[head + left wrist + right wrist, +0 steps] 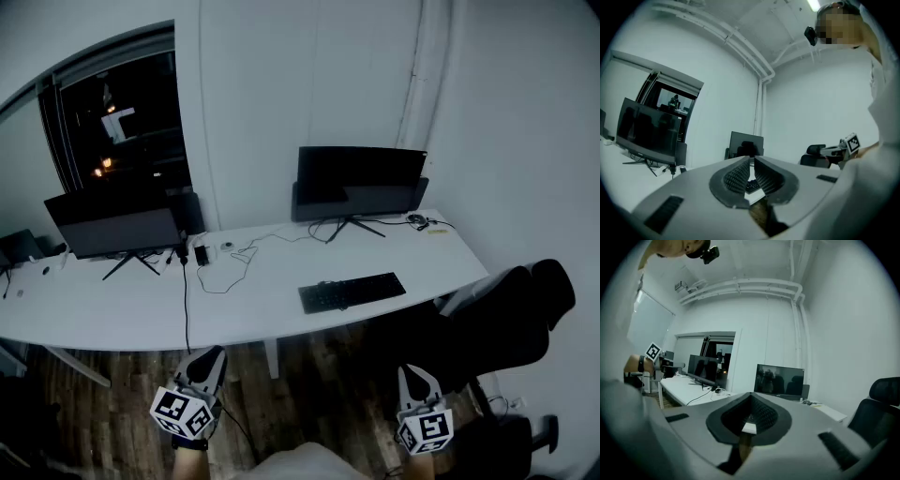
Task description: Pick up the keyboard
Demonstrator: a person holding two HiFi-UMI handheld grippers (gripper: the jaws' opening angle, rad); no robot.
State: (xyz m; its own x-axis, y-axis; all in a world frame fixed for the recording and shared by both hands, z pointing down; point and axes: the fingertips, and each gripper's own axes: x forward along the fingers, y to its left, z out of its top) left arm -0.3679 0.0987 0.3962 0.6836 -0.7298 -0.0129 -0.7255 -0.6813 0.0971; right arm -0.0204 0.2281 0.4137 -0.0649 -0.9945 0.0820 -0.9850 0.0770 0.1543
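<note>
The black keyboard (352,292) lies flat on the white desk (112,314), near its front edge and in front of the right monitor (359,183). Both grippers hang short of the desk, over the wooden floor. My left gripper (214,355) is shut and empty, left of the keyboard. In the left gripper view its jaws (751,162) meet at the tips, and a strip of the keyboard (752,186) shows behind them. My right gripper (413,372) is shut and empty, below the keyboard's right end. In the right gripper view its jaws (751,397) are pressed together, pointing level.
A second monitor (117,228) stands at the desk's left, with cables and small items (214,253) between the two screens. A black office chair (511,314) stands at the desk's right end, close to my right gripper. A dark window (117,122) is behind.
</note>
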